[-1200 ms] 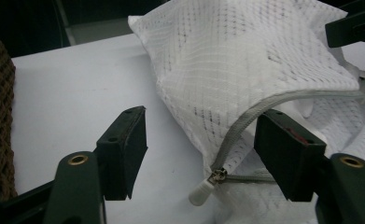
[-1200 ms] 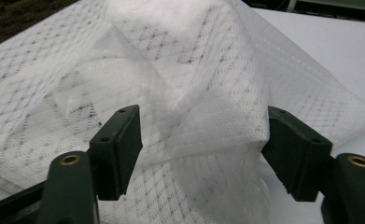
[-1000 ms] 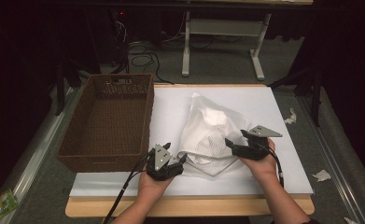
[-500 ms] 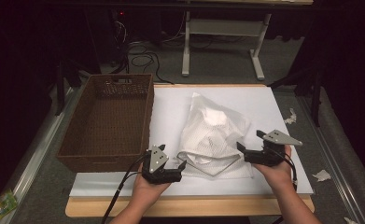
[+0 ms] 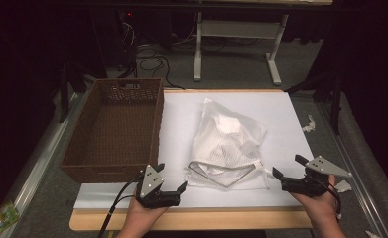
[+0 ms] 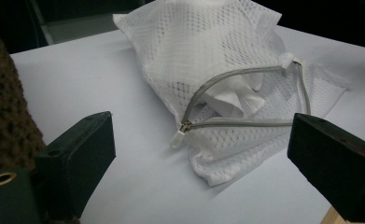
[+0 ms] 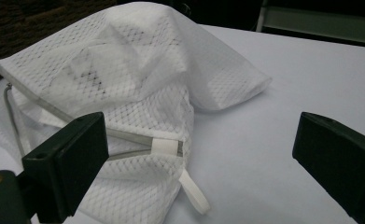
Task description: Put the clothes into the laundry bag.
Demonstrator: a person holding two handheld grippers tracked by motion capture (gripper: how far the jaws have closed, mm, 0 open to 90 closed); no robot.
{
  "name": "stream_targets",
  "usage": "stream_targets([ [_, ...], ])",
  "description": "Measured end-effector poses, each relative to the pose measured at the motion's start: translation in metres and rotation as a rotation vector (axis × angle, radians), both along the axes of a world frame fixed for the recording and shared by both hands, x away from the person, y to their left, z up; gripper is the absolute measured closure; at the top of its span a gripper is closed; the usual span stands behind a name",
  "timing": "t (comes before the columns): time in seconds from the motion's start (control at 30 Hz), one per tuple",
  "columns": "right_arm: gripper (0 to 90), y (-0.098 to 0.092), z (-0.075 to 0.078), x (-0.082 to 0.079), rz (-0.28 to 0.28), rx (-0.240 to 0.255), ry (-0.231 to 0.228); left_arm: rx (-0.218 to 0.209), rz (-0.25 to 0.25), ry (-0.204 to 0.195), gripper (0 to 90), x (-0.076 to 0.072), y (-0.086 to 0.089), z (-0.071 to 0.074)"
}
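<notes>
A white mesh bag [image 5: 227, 144] lies in the middle of the white table top [image 5: 281, 106]. Its grey zipper [image 6: 245, 123] gapes at the near end, and white cloth [image 6: 231, 95] shows inside. The zipper's white pull tab [image 7: 193, 192] lies on the sheet. My left gripper [image 5: 179, 193] is at the near edge, left of the bag and clear of it. Its jaws have just been opening and hold nothing. My right gripper [image 5: 287, 166] is near the bag's right corner, apart from it. Its jaws have also just been opening, with nothing between them.
An empty brown wicker basket [image 5: 77, 166] stands along the table's left side, close to my left gripper. White scraps [image 5: 308, 124] lie off the right edge. The wooden front edge [image 5: 221, 218] runs just under both hands.
Both hands have drawn back from the bag toward the near edge, the right one also moving right. The jaws let go of the bag's near end, which now rests on the table.
</notes>
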State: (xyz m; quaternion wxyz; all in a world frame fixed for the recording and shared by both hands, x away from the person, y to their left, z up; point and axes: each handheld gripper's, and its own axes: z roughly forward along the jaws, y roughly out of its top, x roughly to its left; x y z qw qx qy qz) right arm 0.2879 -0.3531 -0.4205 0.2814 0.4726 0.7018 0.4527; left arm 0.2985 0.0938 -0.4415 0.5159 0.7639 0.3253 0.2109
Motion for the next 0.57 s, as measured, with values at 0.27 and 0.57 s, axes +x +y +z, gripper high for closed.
stream_targets([
  [0.27, 4.2, 0.0012, -0.0022, 0.0036, -0.014, -0.014, 0.008, 0.01, -0.021, 0.015, 7.6, -0.0022, -0.0028, -0.0009],
  [0.57, 4.1, 0.0002, 0.0012, 0.0034, -0.007, 0.0, -0.012, 0.038, -0.015, -0.002, 7.5, -0.0076, -0.0026, -0.0015],
])
